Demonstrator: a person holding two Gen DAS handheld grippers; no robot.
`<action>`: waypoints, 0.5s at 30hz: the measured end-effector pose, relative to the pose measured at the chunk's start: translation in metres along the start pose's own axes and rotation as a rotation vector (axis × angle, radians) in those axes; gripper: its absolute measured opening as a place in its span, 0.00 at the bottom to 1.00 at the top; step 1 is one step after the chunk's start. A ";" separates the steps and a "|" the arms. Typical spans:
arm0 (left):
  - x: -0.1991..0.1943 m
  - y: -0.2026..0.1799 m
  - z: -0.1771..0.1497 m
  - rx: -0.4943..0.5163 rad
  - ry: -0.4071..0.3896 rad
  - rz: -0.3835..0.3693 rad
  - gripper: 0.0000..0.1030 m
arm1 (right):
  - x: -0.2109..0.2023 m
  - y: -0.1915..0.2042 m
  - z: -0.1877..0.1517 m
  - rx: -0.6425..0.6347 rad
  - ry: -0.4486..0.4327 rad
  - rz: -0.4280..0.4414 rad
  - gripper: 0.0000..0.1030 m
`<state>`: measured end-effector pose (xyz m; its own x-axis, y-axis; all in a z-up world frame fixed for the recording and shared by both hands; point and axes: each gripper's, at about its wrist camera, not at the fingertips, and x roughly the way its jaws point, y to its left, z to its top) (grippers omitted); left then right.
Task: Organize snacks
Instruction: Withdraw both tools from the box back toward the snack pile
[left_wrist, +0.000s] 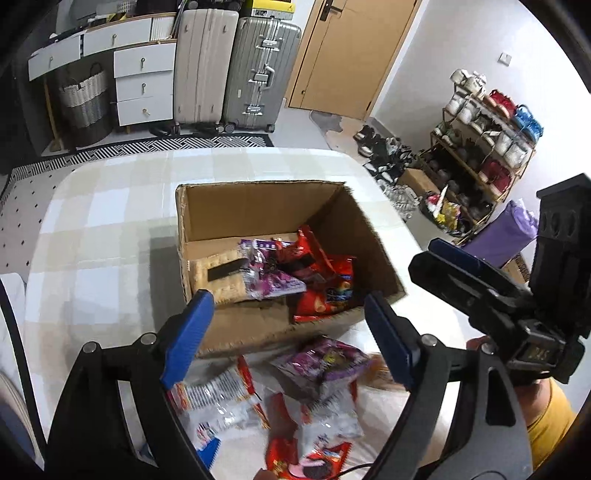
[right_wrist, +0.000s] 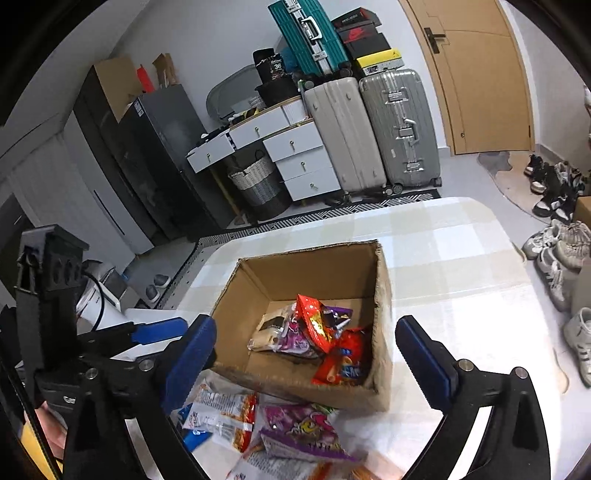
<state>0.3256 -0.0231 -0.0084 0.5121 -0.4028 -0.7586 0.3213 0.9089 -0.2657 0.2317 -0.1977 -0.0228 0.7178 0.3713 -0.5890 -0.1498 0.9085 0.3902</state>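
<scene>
Left wrist view: left tool (left_wrist: 286, 325) released, blue pads spread wide, nothing between them; hanging above the near wall of the cardboard box (left_wrist: 258, 206). Box standing open on the checked surface (left_wrist: 103, 221). Inside, from left: beige packet (left_wrist: 221, 275) with a dark strip, purple packet (left_wrist: 273, 280), red packets (left_wrist: 325, 291) piled at the right; printing too blurred to read. Loose snack packets (left_wrist: 295, 398) on the surface just before the box, smeared by motion, partly hidden behind the tool's frame and cut off at the bottom edge. Right tool (left_wrist: 458, 266) entering at the right edge, seen from the side; only one blue pad visible.

Right wrist view: left tool (right_wrist: 155, 332) low at the left, mostly hidden behind the near frame. Right tool (right_wrist: 306, 350) released, pads well apart and empty, above the box's (right_wrist: 306, 266) near wall. Same packets heaped toward the box's right half. Loose packets (right_wrist: 291, 432) below, blurred, cut off by the frame. Hand on the left tool barely visible at the lower left.
</scene>
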 end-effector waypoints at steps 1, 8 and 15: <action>-0.008 -0.003 -0.003 -0.005 -0.011 -0.010 0.81 | -0.005 0.000 -0.001 0.002 -0.004 -0.001 0.97; -0.058 -0.022 -0.023 0.017 -0.049 0.006 0.81 | -0.051 0.009 -0.012 -0.018 -0.034 -0.005 0.97; -0.116 -0.051 -0.056 0.058 -0.097 0.042 0.81 | -0.107 0.029 -0.024 -0.043 -0.087 -0.012 0.97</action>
<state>0.2057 -0.0171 0.0598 0.5996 -0.3760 -0.7064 0.3426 0.9184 -0.1980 0.1347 -0.2062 0.0346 0.7759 0.3441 -0.5288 -0.1689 0.9208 0.3515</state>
